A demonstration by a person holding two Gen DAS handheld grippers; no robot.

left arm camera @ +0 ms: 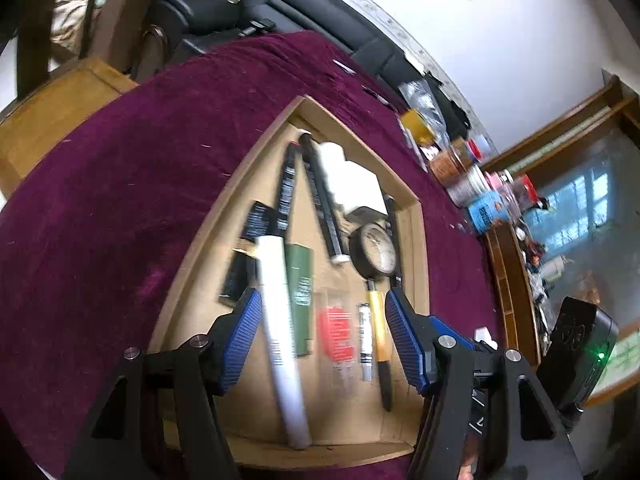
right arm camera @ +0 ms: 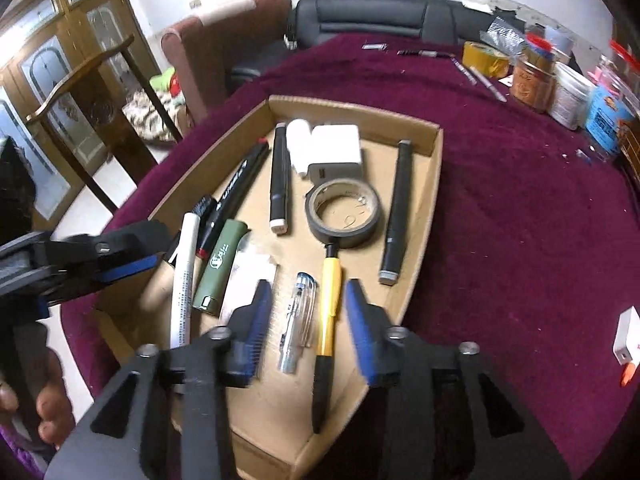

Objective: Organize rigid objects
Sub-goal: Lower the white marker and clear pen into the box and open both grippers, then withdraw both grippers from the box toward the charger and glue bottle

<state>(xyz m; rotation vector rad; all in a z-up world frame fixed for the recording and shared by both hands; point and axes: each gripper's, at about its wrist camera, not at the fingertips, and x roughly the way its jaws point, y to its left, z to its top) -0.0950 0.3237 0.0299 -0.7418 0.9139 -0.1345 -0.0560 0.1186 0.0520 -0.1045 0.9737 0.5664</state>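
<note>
A shallow cardboard tray point(left arm camera: 416, 240) point(right arm camera: 434, 168) on a purple cloth holds pens, markers, a green lighter point(left arm camera: 301, 296) point(right arm camera: 218, 264), a tape roll point(left arm camera: 374, 250) point(right arm camera: 344, 214), a yellow-and-black pen point(left arm camera: 378, 332) point(right arm camera: 328, 320), a clear pen point(right arm camera: 298, 320), a long white pen point(left arm camera: 280, 328) point(right arm camera: 185, 280) and a white charger point(right arm camera: 336, 144). My left gripper point(left arm camera: 324, 344) is open and empty above the tray's near end; it also shows in the right wrist view point(right arm camera: 120, 268). My right gripper point(right arm camera: 308, 332) is open and empty over the clear and yellow pens.
Jars, tubs and a yellow tape roll point(right arm camera: 486, 58) crowd the table's far right. Loose pens point(right arm camera: 480, 76) lie on the cloth behind the tray. A white and orange item point(right arm camera: 628, 344) lies at the right edge. Chairs point(right arm camera: 380, 20) stand beyond the table.
</note>
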